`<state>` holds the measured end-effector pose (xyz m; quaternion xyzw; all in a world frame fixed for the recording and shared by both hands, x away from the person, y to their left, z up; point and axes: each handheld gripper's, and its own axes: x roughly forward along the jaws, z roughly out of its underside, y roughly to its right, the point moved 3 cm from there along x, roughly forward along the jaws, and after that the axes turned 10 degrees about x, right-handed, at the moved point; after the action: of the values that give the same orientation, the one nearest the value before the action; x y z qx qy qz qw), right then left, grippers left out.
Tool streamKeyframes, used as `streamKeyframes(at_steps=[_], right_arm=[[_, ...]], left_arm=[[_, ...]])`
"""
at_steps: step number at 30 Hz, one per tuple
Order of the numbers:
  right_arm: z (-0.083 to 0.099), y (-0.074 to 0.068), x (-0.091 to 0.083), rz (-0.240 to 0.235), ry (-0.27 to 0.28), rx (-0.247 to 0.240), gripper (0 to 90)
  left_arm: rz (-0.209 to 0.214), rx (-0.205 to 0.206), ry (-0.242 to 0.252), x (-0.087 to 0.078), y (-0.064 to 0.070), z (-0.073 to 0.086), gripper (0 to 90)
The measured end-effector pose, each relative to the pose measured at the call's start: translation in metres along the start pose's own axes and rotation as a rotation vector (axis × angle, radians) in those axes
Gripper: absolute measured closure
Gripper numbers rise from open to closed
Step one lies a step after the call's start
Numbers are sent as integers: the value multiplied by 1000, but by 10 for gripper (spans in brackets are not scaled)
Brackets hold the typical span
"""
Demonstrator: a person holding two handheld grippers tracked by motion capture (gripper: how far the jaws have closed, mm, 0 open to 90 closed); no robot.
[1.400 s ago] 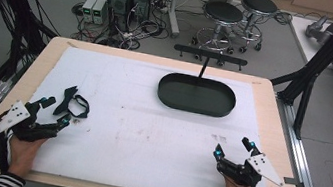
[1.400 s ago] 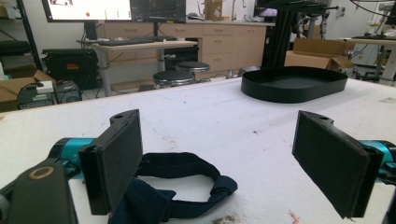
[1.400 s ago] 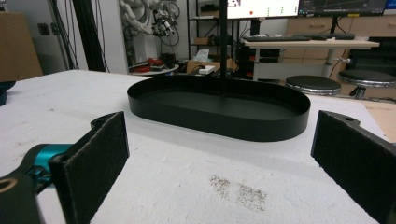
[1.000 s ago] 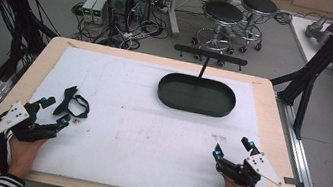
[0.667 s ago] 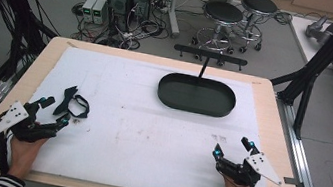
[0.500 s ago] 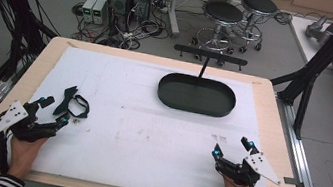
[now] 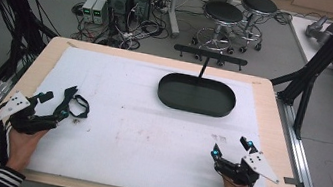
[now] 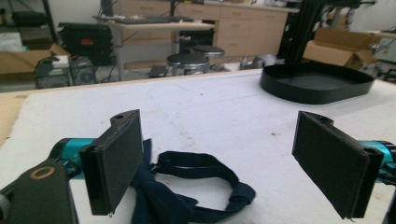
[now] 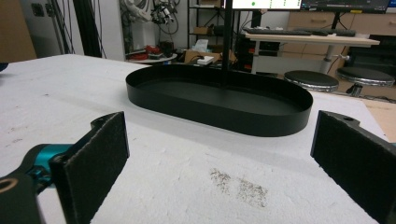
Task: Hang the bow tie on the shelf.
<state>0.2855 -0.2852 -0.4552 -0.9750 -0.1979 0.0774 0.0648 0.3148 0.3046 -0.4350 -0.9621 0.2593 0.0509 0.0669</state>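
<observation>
A dark navy bow tie with a black strap [image 7: 73,104] lies on the white mat at the left; in the left gripper view the bow tie [image 8: 187,186] sits low between the jaws, close to the left one. My left gripper [image 7: 54,104] rests open just left of it, touching nothing. A black oval tray [image 7: 197,95] stands empty at the far middle right; the tray [image 9: 219,100] is straight ahead in the right gripper view. My right gripper [image 7: 231,148] stands open near the front right with only bare mat between its jaws.
The white foam mat [image 7: 140,119] covers most of the wooden table [image 7: 272,115]. A black stand's post [image 7: 204,66] rises just behind the tray. Stools, computers and cables sit on the floor beyond the far edge. Black frame posts flank both sides.
</observation>
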Motion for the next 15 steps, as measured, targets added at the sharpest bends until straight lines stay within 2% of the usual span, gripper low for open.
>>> streamKeyframes(at_steps=[1, 3, 8, 9, 11, 15], right_arm=[[0, -1, -1, 0, -6, 8, 33], [0, 0, 0, 1, -1, -1, 32], [0, -1, 0, 1, -5, 9, 33], [0, -1, 0, -1, -5, 4, 32], [0, -1, 0, 1, -6, 3, 33], [0, -1, 0, 3, -7, 1, 33]], left_arm=[[6, -10, -25, 2, -3, -4, 170], [4, -13, -38, 2, -5, -7, 170], [-1, -21, -117, 6, -14, -17, 172], [1, -23, -157, 8, -17, -20, 173], [8, -24, -176, 10, -18, -21, 173], [43, -5, -266, 19, -23, -25, 173]])
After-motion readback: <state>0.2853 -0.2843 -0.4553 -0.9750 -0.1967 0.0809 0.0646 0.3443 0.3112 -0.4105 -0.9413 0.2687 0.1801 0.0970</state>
